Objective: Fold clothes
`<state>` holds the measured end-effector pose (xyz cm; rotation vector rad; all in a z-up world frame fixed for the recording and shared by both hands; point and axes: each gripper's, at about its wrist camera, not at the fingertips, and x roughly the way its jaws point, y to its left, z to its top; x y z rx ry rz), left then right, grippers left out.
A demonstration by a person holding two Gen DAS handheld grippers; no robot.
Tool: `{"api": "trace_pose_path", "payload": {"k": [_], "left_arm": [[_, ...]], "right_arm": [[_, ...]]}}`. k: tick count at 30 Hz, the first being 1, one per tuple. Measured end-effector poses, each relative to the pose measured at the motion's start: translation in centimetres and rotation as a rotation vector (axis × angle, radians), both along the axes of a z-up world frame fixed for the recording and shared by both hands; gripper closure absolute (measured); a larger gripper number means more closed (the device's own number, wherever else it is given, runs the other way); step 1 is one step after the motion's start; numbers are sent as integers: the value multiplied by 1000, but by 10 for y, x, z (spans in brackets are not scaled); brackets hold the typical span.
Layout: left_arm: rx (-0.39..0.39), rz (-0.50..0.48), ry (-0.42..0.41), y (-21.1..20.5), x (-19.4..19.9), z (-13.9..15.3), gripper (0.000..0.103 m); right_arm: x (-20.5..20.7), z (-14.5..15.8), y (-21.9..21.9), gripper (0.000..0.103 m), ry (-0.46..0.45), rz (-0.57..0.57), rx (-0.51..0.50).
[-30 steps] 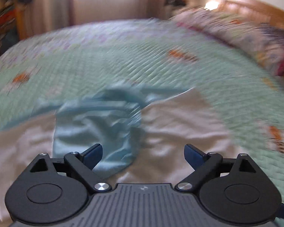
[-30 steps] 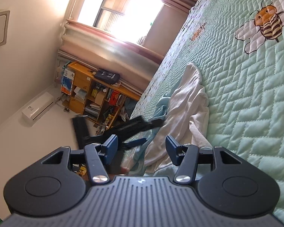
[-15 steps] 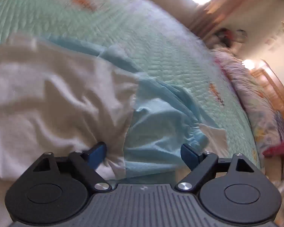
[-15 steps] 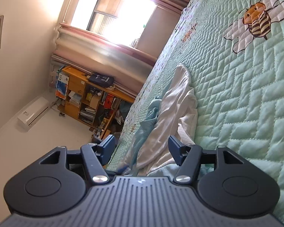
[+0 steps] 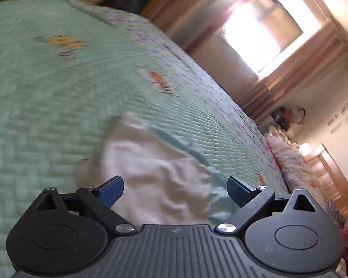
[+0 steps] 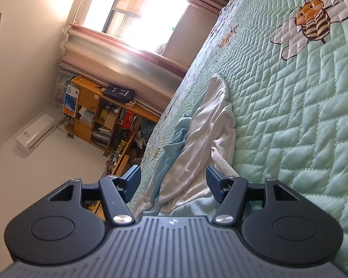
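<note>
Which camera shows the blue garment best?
The right wrist view: the blue garment is sharp there, bunched along the white garment on the bed. The left wrist view is blurred and shows only a thin blue edge beside the white cloth.

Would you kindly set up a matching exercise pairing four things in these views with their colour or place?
Things:
1. white garment
2. light blue garment
3. bee motif
4. wooden shelf

Descriptions:
A. stitched into the green quilt
B. stands against the wall below the window
C. crumpled, partly under the white cloth
D. lies rumpled on the quilt, ahead of both tools

Pairs: 1-D, 2-C, 3-A, 4-B
</note>
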<state>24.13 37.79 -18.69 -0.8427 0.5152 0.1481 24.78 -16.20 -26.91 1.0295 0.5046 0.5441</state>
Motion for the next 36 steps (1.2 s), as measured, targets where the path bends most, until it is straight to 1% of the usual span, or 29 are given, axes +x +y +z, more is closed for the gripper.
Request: {"api": "trace_pose_path", "payload": {"k": [3, 6, 7, 8, 11, 13, 16, 19, 21, 23, 25, 27, 28, 29, 30, 32, 33, 34, 35, 36], "left_arm": [[-153, 4, 18, 13, -13, -26, 7], [-235, -11, 31, 7, -6, -47, 7], [-255, -20, 10, 6, -2, -52, 7], [-261, -26, -4, 3, 3, -53, 7], [-258, 0, 4, -6, 19, -59, 7], [-251, 46, -8, -6, 22, -61, 7], [-260, 135, -39, -7, 24, -67, 8], [-217, 222, -57, -14, 26, -66, 8], [-203, 295, -86, -21, 28, -67, 6], [-183, 362, -103, -21, 33, -65, 6], [-175, 440, -106, -17, 32, -64, 19], [-233, 522, -108, -10, 24, -65, 25], [-251, 539, -110, -7, 21, -66, 27], [-259, 531, -110, -5, 21, -67, 26], [-258, 498, -105, -3, 23, -66, 23], [-229, 444, -91, -3, 27, -63, 21], [-230, 439, -91, -2, 29, -64, 22], [-242, 443, -91, 2, 25, -64, 25], [-253, 450, -88, 3, 20, -67, 26], [-263, 447, -87, 4, 17, -68, 26]], "right_arm": [[0, 2, 2, 39, 0, 0, -10], [1, 2, 4, 39, -1, 1, -17], [1, 2, 4, 39, -1, 1, -18], [1, 2, 4, 39, -1, 1, -18], [1, 1, 5, 39, -1, 3, -20], [2, 1, 5, 39, -1, 4, -20], [2, 1, 5, 39, -1, 5, -16], [3, 2, 6, 39, -2, 7, -19], [3, 2, 6, 39, -2, 7, -20], [3, 1, 6, 39, -3, 7, -22], [3, 1, 6, 39, -4, 7, -24], [3, 2, 6, 39, -5, 9, -26], [3, 2, 7, 39, -6, 9, -27], [3, 2, 7, 39, -6, 10, -28], [4, 2, 7, 39, -6, 12, -30], [5, 3, 7, 39, -7, 14, -33], [4, 3, 8, 39, -8, 15, -35], [4, 2, 8, 39, -9, 15, -34], [4, 1, 7, 39, -9, 14, -31], [4, 1, 7, 39, -8, 14, -29]]}}
